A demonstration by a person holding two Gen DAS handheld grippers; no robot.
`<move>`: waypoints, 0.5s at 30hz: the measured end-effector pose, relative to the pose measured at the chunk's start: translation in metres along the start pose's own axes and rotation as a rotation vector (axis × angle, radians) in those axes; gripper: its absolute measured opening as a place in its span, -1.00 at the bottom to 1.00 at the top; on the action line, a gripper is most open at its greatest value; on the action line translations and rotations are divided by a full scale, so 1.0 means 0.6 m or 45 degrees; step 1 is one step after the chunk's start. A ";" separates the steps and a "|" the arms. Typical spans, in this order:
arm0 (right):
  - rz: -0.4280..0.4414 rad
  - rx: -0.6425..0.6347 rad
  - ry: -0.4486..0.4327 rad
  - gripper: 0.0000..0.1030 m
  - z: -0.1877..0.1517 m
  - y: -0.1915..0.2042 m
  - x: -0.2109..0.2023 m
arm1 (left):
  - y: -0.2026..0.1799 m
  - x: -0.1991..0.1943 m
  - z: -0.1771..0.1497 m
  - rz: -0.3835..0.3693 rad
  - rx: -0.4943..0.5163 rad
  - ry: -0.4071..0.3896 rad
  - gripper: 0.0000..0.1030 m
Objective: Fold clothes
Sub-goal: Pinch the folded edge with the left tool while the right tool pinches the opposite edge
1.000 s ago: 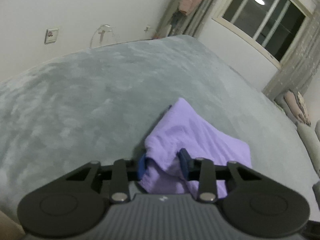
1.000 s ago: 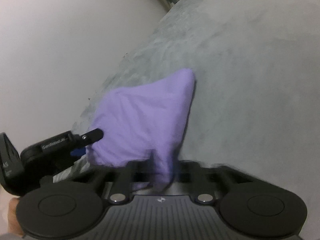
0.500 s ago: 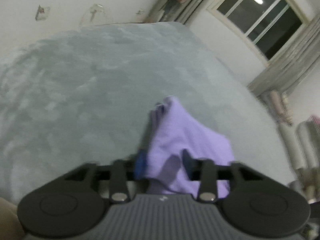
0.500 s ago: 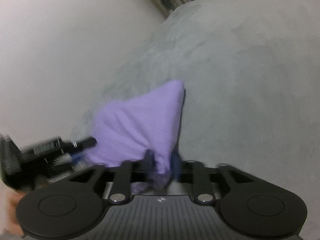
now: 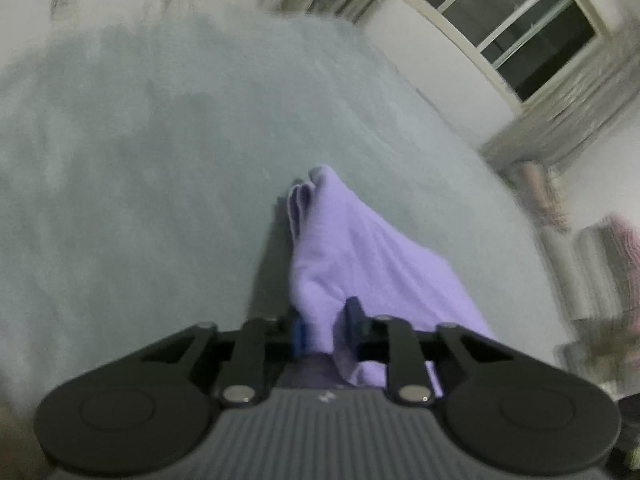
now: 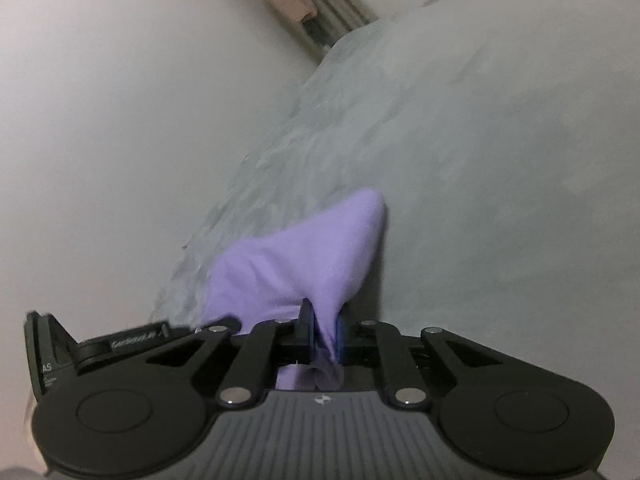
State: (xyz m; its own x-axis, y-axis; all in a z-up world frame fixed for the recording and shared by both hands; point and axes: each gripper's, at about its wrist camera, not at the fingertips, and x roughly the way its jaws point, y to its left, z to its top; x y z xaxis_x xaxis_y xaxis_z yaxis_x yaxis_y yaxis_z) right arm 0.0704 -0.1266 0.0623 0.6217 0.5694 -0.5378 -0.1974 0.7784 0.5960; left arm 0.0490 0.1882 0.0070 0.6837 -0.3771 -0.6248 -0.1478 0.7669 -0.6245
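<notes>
**Spotter:** Lilac cloth is pinched in both your tools. Your left gripper (image 5: 326, 326) has just closed its jaws on a bunched near corner of the purple garment (image 5: 360, 256), and your right gripper (image 6: 323, 330) has just closed on another gathered fold of it (image 6: 304, 268).

**Operator:** Which way does it run from the jaws?

**Spotter:** Forward and away from you. From both grips the fabric stretches out along the fingers and tapers to a far tip lying on the grey-green bedcover (image 5: 160, 160). That long axis is what your coming fold turns on, I judge: bring the near edge out toward that tip. Both hands sit at the near edge, close together, neither clearly nearer the far end.

**Operator:** Anything one camera gives that the other misses?

**Spotter:** Your left view shows the far tip as several stacked layers, so the garment is already doubled; it also shows the window (image 5: 508, 24) and curtains beyond the bed. Your right view shows the other tool just to its left, and the bed's edge against a plain wall (image 6: 120, 120), with the tip as a single smooth point.
</notes>
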 end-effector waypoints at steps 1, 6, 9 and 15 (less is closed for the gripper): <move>-0.023 -0.003 -0.003 -0.79 0.003 0.003 -0.020 | -0.008 -0.002 -0.015 -0.003 0.019 0.024 -0.69; -0.133 -0.039 0.056 -0.79 -0.008 0.018 -0.087 | -0.050 -0.016 -0.080 -0.005 0.140 0.123 -0.67; -0.176 -0.061 0.107 -0.79 -0.040 -0.005 -0.141 | -0.069 -0.023 -0.102 0.000 0.201 0.155 -0.62; -0.172 -0.031 0.150 -0.58 -0.072 -0.059 -0.146 | -0.082 -0.045 -0.113 0.020 0.218 0.161 -0.25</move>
State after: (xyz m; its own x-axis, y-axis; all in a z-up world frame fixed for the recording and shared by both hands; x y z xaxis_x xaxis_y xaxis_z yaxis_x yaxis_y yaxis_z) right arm -0.0097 -0.1925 0.0627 0.5513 0.4849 -0.6789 -0.1372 0.8554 0.4995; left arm -0.0109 0.1256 0.0228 0.5853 -0.4183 -0.6946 -0.0272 0.8461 -0.5323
